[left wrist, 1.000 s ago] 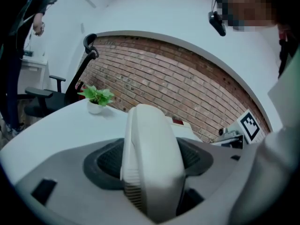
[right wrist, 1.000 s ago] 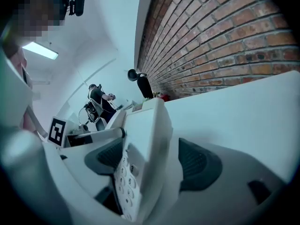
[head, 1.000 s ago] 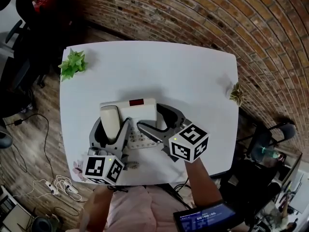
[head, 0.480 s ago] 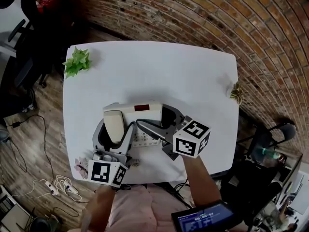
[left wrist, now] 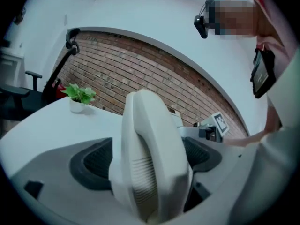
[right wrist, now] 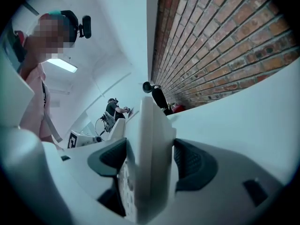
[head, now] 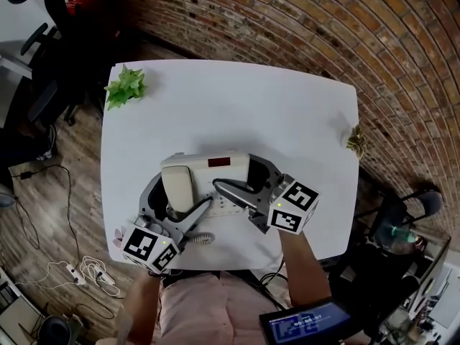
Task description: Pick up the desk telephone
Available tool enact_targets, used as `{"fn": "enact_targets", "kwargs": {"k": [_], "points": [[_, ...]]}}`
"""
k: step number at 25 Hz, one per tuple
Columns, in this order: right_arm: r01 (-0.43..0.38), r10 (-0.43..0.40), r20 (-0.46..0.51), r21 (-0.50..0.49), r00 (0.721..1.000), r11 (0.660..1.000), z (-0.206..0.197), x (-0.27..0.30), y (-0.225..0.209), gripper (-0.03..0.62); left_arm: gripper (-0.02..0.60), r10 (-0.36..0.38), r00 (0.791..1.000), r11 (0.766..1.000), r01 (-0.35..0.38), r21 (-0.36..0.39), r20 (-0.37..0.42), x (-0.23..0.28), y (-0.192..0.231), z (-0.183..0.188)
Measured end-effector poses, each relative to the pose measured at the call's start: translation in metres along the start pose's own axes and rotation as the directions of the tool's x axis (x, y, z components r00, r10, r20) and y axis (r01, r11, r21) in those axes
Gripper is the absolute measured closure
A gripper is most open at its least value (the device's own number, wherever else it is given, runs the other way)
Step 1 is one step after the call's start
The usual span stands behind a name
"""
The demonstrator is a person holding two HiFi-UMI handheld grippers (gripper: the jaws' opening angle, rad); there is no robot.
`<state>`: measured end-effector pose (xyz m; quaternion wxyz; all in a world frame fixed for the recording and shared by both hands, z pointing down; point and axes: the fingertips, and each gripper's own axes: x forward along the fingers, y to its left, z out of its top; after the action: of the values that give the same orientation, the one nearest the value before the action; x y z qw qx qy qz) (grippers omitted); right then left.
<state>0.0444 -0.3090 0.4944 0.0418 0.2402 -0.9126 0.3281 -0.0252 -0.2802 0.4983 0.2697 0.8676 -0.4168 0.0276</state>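
Note:
A cream desk telephone (head: 215, 164) rests on the white table (head: 230, 106), near its front edge. Its handset (head: 180, 187) lies on the left of the base. My left gripper (head: 183, 191) straddles the handset (left wrist: 154, 139) and its jaws are opening; the dark pads (left wrist: 93, 168) stand at the handset's sides without pressing on it. My right gripper (head: 233, 172) straddles the right end of the base (right wrist: 150, 149) and its jaws are closing, with the pads (right wrist: 193, 165) close beside the base.
A small green potted plant (head: 126, 88) stands at the table's far left corner, and a dried sprig (head: 354, 142) at the right edge. The coiled cord (head: 200, 239) lies by the front edge. A brick wall runs behind, with cables on the floor at the left.
The left jaws have spread wider around the handset. The right jaws have drawn nearer to the base. The phone has stayed on the table.

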Motion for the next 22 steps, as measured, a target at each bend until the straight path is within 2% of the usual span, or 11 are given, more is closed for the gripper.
{"fn": "enact_targets", "kwargs": {"k": [4,10,14,18,20,22], "points": [[-0.031,0.032,0.027,-0.031,0.999,0.999,-0.001,-0.006,0.004,0.273,0.110,-0.117,0.992,0.992,0.115,-0.051,-0.041,-0.001,-0.008,-0.012],[-0.060,0.063,0.045,-0.066,0.997,0.996,-0.001,-0.008,0.009,0.278,0.112,-0.188,0.981,0.978,0.183,-0.098,-0.039,0.003,-0.011,-0.017],[-0.001,0.001,0.010,-0.059,1.000,0.998,-0.004,-0.008,0.008,0.258,0.130,-0.188,0.982,0.977,0.183,-0.105,-0.035,0.003,-0.012,-0.017],[0.084,-0.083,-0.076,0.011,0.994,0.996,-0.017,-0.009,0.006,0.226,0.132,-0.160,0.987,0.981,0.155,-0.113,-0.030,0.000,-0.012,-0.018],[0.100,-0.098,-0.090,0.027,0.991,0.995,-0.022,-0.010,0.008,0.266,0.131,-0.158,0.987,0.982,0.154,-0.110,-0.032,0.001,-0.011,-0.018],[0.115,-0.112,-0.100,0.032,0.989,0.993,-0.024,-0.010,0.007,0.273,0.132,-0.161,0.986,0.980,0.155,-0.122,-0.040,0.002,-0.011,-0.019]]}}
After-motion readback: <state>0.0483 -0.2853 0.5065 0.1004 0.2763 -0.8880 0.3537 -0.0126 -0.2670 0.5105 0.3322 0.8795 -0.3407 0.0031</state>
